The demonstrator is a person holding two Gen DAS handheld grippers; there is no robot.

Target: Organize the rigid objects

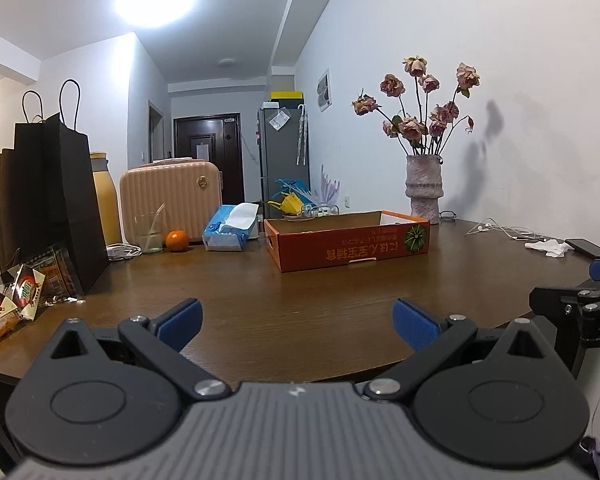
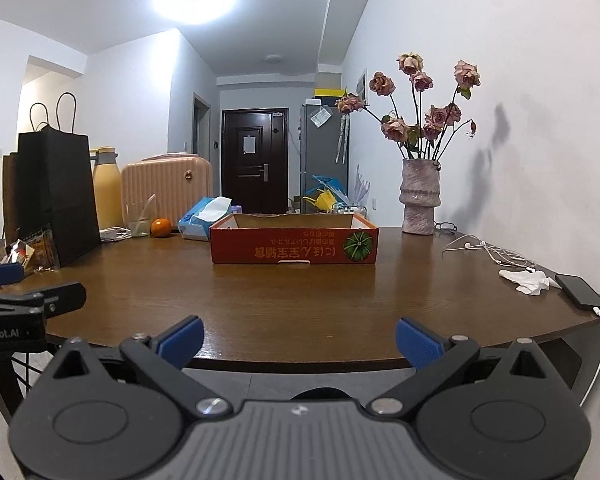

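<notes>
Two grippers idle at the near edge, nothing yet picked

Both tools hang at the near edge of the table point(image 2: 300, 300), level with its top. Left gripper point(image 1: 298, 322): fingers wide apart, nothing between them. Right gripper point(image 2: 299, 340): same, fingers spread, empty. Each shows at the margin of the other's view, so they sit side by side, apart.

Cardboard box point(image 2: 294, 244), orange, open-topped, stands toward the far edge, middle of the table; its inside is mostly hidden from this low angle. Likely the collecting place, a judgement only.

Loose rigid items lie scattered. Far left: orange fruit point(image 2: 161, 227), drinking glass point(image 2: 140, 220), yellow bottle point(image 2: 107, 192), tissue pack point(image 2: 204, 218), black paper bag point(image 2: 56, 196). Left edge: snack packets point(image 1: 12, 304). Right edge: phone point(image 2: 580, 290) with cable, earphones point(image 2: 488, 250), crumpled tissue point(image 2: 526, 278). Vase point(image 2: 420, 200) with dried roses at the far right corner.

Step in hand, as I read it: the start, with no target reached for. The next move calls for choosing one item and carrying an open gripper across the bare middle. The phone lies flat and thin, awkward to pinch from above; the fruit may roll.
</notes>
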